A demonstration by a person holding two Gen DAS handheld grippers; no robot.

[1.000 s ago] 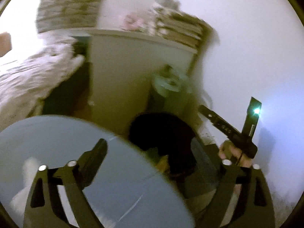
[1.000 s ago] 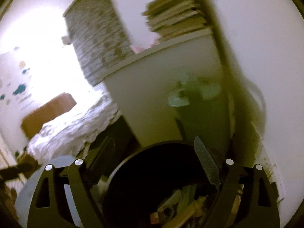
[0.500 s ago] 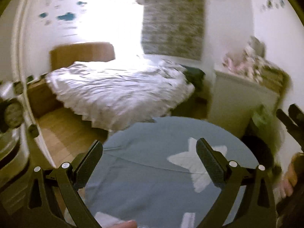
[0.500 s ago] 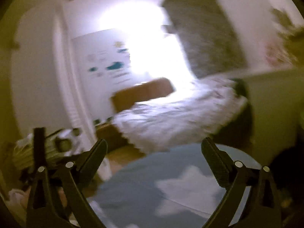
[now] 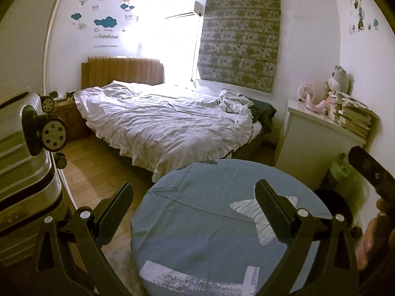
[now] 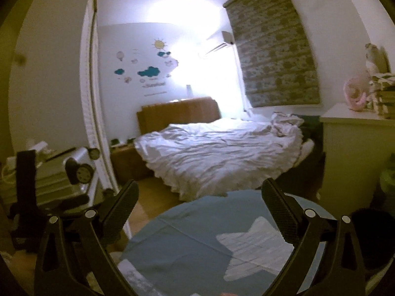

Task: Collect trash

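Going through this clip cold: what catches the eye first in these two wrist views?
The unmade bed with its rumpled white duvet fills the middle of the room, under a blown-out bright window beside a patterned blind. In the foreground sits a round blue cloth with white stars, framed by the open, empty jaws of the left gripper and the right gripper. Cloud and sun wall stickers hang above the headboard.

One bed, one round blue surface printed with stars, one silver suitcase, one white cabinet, one patterned blind, two plush toys, one stack of books.
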